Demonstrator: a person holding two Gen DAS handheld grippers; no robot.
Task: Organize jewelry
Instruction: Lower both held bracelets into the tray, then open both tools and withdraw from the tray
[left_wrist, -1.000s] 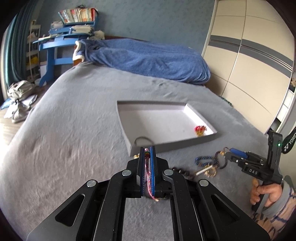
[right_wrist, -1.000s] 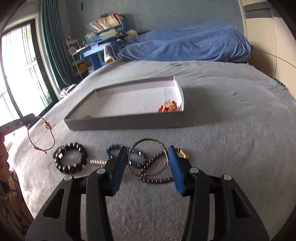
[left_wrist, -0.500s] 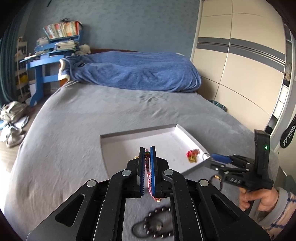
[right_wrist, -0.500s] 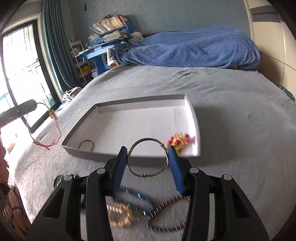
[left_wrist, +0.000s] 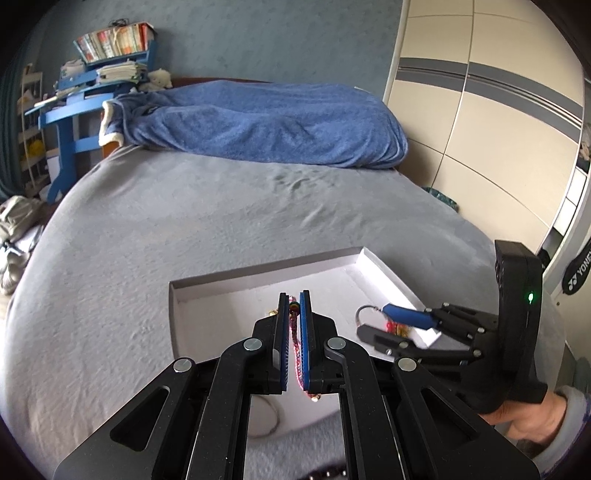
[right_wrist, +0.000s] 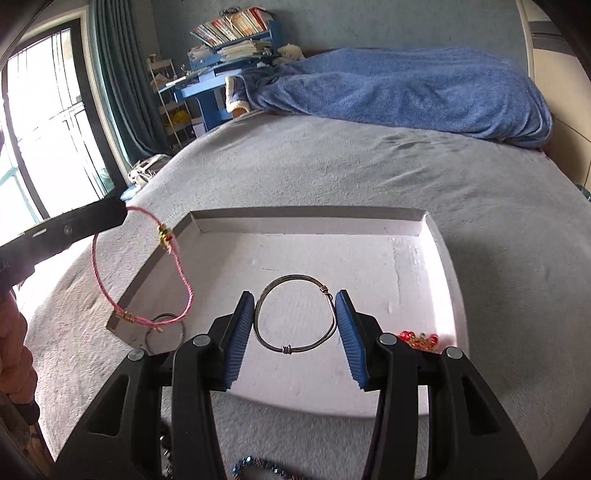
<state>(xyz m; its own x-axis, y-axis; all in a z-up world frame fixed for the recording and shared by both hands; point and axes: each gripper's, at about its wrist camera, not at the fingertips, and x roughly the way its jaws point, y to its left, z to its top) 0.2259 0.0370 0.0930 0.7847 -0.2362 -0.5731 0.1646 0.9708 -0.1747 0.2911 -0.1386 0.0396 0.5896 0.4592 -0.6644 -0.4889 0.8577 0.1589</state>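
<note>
A: Left gripper (left_wrist: 293, 306)?
B: Fingers pinched narrow on a pink cord bracelet (right_wrist: 142, 275); it dangles over the tray's left rim.
A: Right gripper (right_wrist: 295, 321)?
B: Fingers clasp a silver wire bangle (right_wrist: 295, 319) above the white tray (right_wrist: 441, 258). Red-gold trinket (right_wrist: 419, 339) lies in the near right corner. The tray sits on the grey bed (right_wrist: 369, 166).
</note>
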